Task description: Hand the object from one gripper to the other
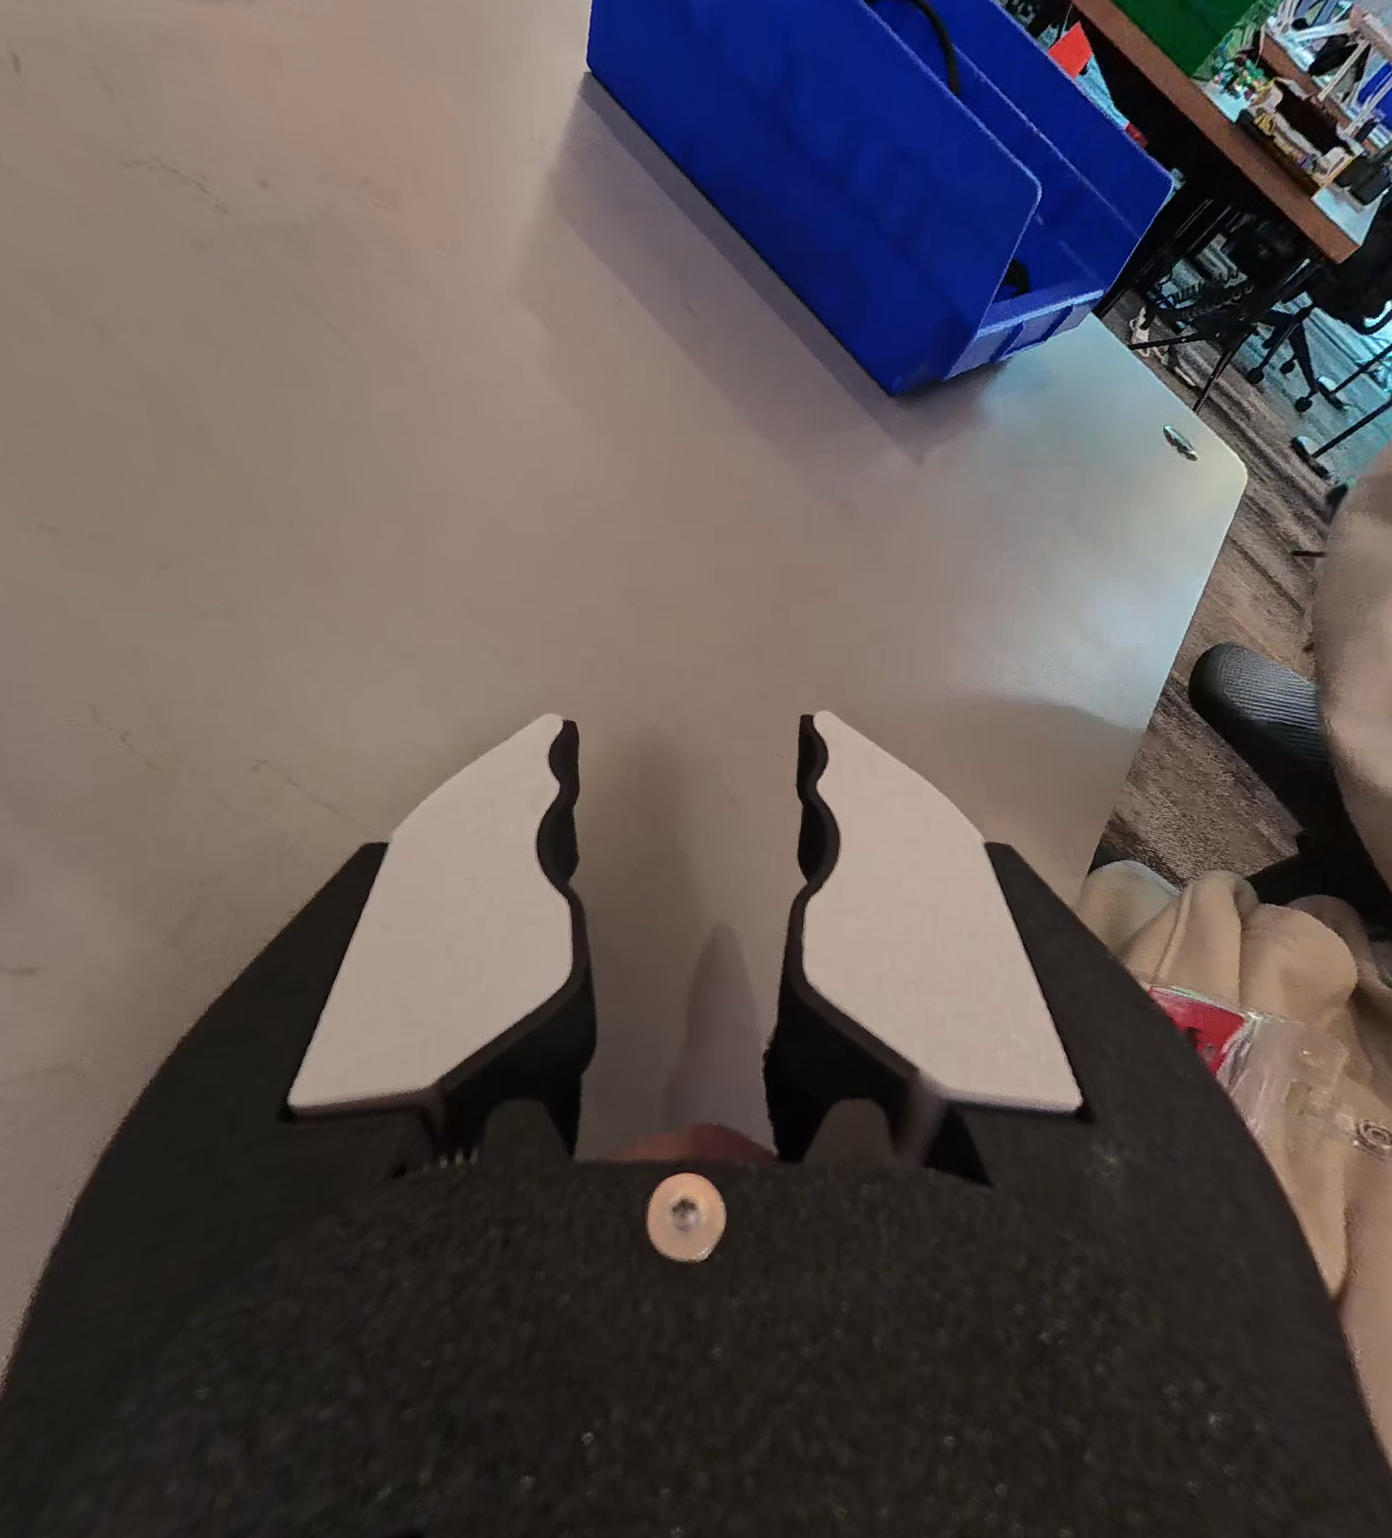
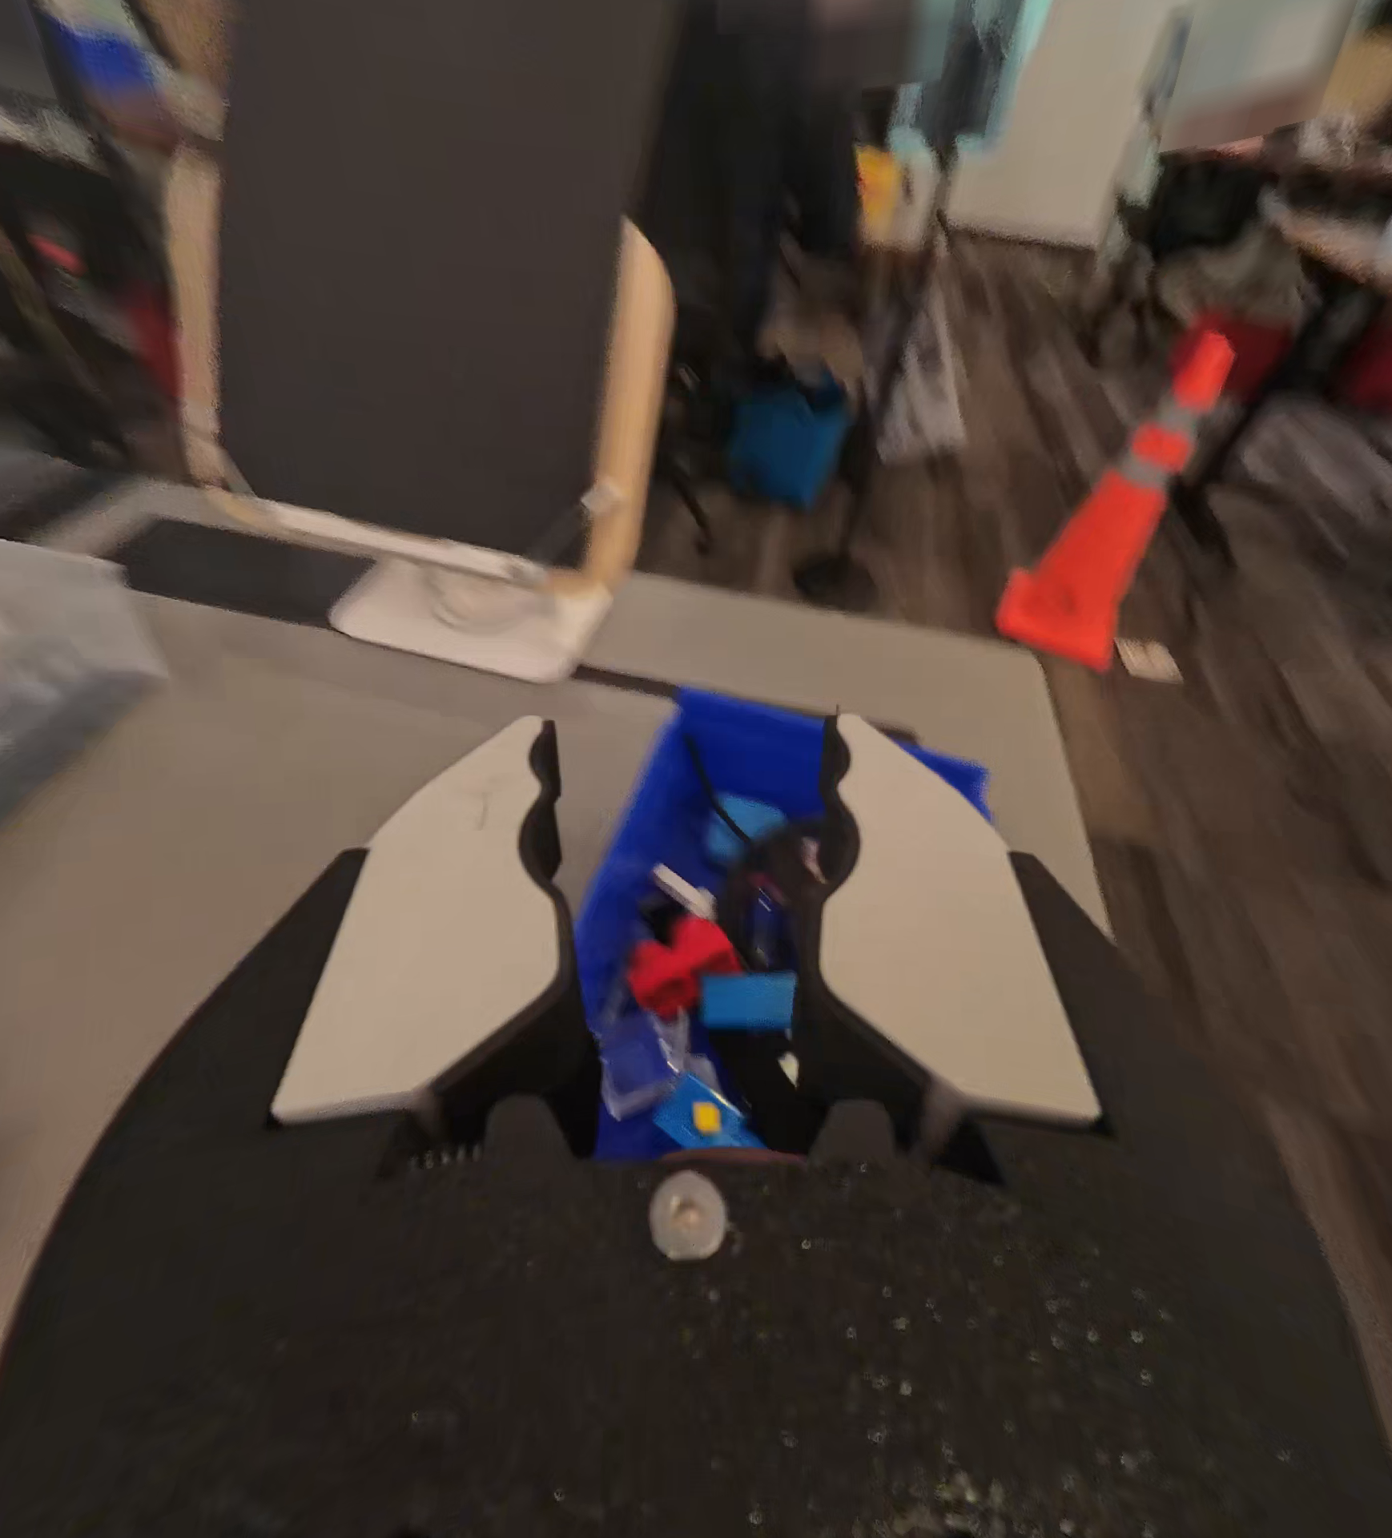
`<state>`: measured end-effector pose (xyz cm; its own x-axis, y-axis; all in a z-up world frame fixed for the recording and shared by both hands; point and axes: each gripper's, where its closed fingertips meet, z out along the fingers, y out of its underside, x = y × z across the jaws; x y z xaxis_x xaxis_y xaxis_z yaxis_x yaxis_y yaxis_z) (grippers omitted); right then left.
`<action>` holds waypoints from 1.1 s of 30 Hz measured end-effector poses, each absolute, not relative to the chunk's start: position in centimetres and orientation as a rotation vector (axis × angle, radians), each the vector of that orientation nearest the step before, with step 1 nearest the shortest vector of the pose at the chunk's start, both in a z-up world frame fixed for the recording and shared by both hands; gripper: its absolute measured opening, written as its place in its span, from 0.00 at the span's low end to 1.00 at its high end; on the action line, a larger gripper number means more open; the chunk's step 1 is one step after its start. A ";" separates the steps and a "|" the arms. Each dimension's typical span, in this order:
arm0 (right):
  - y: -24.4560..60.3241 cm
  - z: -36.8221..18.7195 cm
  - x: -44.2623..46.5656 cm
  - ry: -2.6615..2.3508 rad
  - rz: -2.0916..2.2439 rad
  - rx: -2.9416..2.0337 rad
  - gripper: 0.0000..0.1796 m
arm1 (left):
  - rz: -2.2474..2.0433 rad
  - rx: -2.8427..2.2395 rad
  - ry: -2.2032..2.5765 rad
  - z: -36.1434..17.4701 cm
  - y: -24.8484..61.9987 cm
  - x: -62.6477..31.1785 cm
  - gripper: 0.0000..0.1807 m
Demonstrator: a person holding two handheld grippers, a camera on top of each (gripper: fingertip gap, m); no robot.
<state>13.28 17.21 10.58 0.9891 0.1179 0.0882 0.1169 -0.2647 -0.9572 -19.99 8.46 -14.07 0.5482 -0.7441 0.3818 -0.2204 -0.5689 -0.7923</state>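
The left gripper (image 1: 686, 732) hangs over the pale worktop (image 1: 260, 466) with its jaws spread apart and nothing between them; only bare surface shows in the gap. Beyond it and to the right, a blue plastic bin (image 1: 859, 183) stands near the worktop's far corner, a black cable (image 1: 938, 46) draped over its upper edge. At the right edge of the left wrist view lies beige fabric (image 1: 1258, 1040), and against it a clear plastic packet with a red patch (image 1: 1225, 1032); a black chair armrest (image 1: 1258, 716) juts out just past the worktop's edge. The right gripper (image 2: 691, 732) is likewise parted wide and holds nothing. It hovers above the same blue bin (image 2: 759, 741), looking down into it, and the view is blurred by motion. Between its fingers the bin's contents show: a red piece (image 2: 676, 965), a light blue block (image 2: 747, 999), a clear wrapper (image 2: 643, 1065), a tangle of black cable (image 2: 767, 865) and other small parts too smeared to name. Which of these is the object to be handed over cannot be told; neither gripper has it. Farther off stands a dark panel in a light wooden frame (image 2: 426, 275) at the worktop's back edge, and an orange traffic cone (image 2: 1109, 516) stands on the wooden floor (image 2: 1258, 832) to the right.
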 end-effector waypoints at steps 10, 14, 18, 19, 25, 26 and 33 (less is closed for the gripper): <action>11.6 -3.6 -5.4 -0.323 0.813 -1.642 0.30 | -0.968 -2.046 0.744 -13.3 8.5 -20.8 0.28; 9.4 -9.8 -7.0 -0.280 0.904 -1.769 0.31 | -0.915 -2.042 0.720 -13.1 9.1 -21.3 0.28; 9.7 -9.0 -6.6 -0.389 0.792 -1.734 0.27 | -0.773 -2.012 0.677 -12.5 10.7 -22.0 0.32; 9.7 -9.0 -6.5 -0.422 0.752 -1.731 0.26 | -0.746 -1.993 0.668 -12.1 11.1 -22.2 0.32; 8.9 -9.4 -6.8 -0.559 0.646 -1.722 0.22 | -0.664 -1.906 0.624 -10.1 12.4 -23.6 0.32; 8.8 -9.4 -7.0 -0.573 0.649 -1.717 0.22 | -0.667 -1.909 0.601 -10.0 12.7 -23.8 0.32; 8.1 -9.8 -8.2 -0.647 0.706 -1.720 0.19 | -0.356 -1.945 0.563 -9.9 15.9 -29.6 0.10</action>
<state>-8.21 8.09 -9.77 0.6717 0.7290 -0.1318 0.0677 -0.2376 -0.9690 -29.60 15.89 -9.89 0.8461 -0.5330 -0.0023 -0.2270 -0.3565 -0.9063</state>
